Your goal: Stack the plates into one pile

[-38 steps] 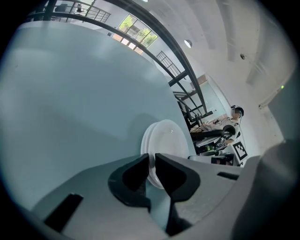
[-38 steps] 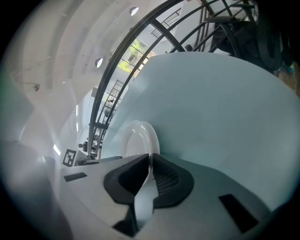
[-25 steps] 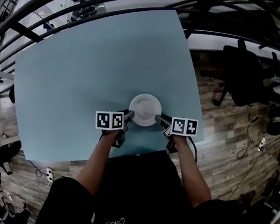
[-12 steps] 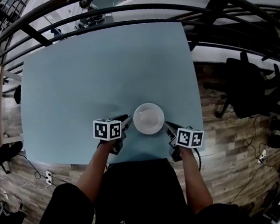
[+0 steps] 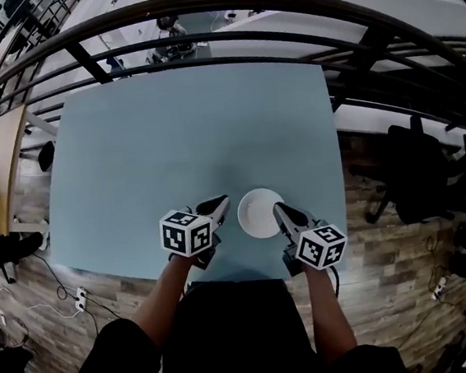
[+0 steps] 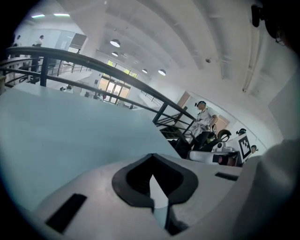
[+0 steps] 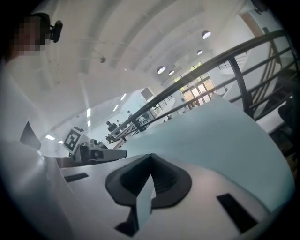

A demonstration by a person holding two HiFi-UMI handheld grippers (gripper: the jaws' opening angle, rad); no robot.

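Our left gripper (image 5: 218,203) hangs just left of the plates, its jaws just closed flat together on nothing, so we judge its handling done. The white plates (image 5: 261,212) sit by the table's (image 5: 170,138) near edge, apparently as one pile, though from above we cannot count them. Our right gripper (image 5: 279,211), likewise just closed and empty, flanks the pile's right.

White round plates (image 5: 261,212), seemingly stacked, table (image 5: 169,130) front edge.

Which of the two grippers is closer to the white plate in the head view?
The right gripper: its shut tip overlaps the rim of the white plate, while a strip of table shows between the plate and the left gripper.
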